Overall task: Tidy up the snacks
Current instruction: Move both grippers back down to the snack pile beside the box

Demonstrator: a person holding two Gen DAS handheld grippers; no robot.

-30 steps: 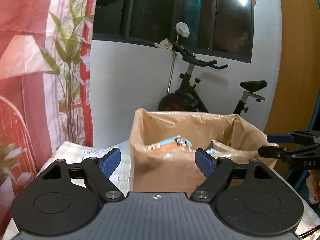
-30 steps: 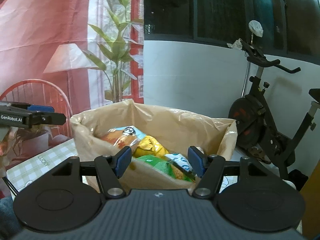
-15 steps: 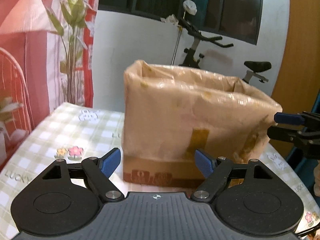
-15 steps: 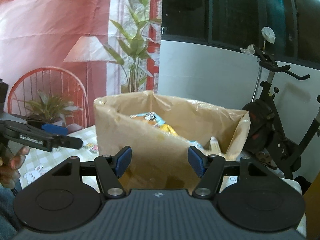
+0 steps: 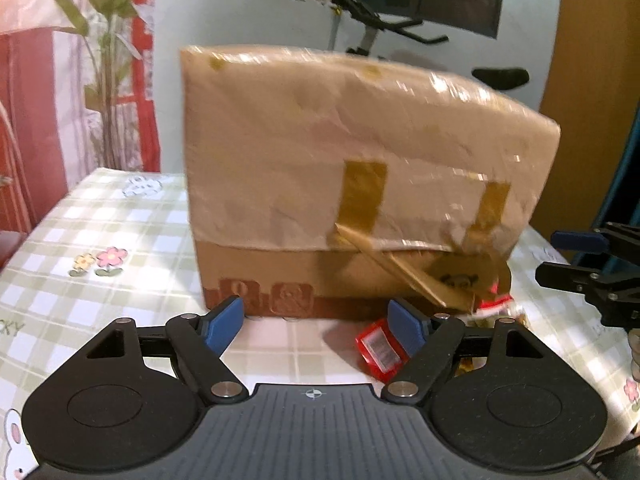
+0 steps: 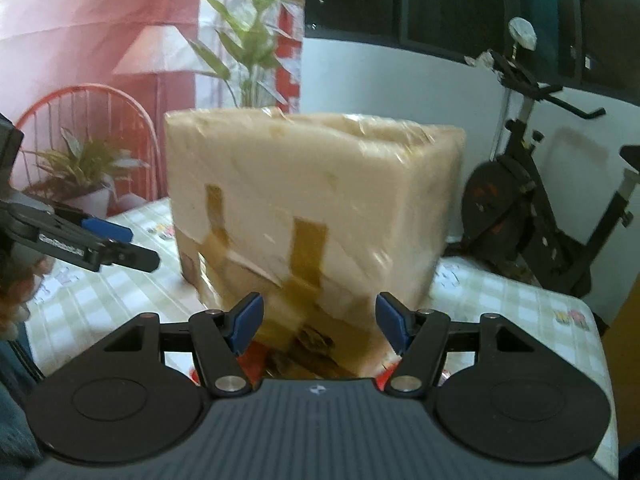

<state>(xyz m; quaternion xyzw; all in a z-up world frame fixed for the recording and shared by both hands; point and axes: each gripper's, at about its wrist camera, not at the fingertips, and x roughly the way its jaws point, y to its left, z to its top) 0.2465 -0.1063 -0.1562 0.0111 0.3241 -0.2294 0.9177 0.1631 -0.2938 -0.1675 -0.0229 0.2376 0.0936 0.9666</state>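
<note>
A tall cardboard box [image 5: 340, 160] lined with brown plastic and taped at the front stands on the checked tablecloth [image 5: 100, 220]; its inside is hidden from both views. A red snack packet [image 5: 376, 346] lies on the cloth at the box's foot, beside another red and white packet [image 5: 496, 304]. My left gripper [image 5: 314, 322] is low before the box, its jaws closing a little with nothing between them. My right gripper [image 6: 320, 320] stands open and empty near the box's corner [image 6: 312, 184], with red wrappers [image 6: 256, 356] just below it.
An exercise bike [image 6: 520, 200] stands behind the table on the right. A red wire chair [image 6: 80, 120] and a potted plant [image 6: 76, 168] are at the left. The table edge [image 6: 596, 332] runs close on the right. A hand [image 6: 16, 284] holds the left gripper.
Both grippers have come down from above the box's rim to table height in front of it. The snacks inside the box have dropped out of sight, and packets on the cloth now show.
</note>
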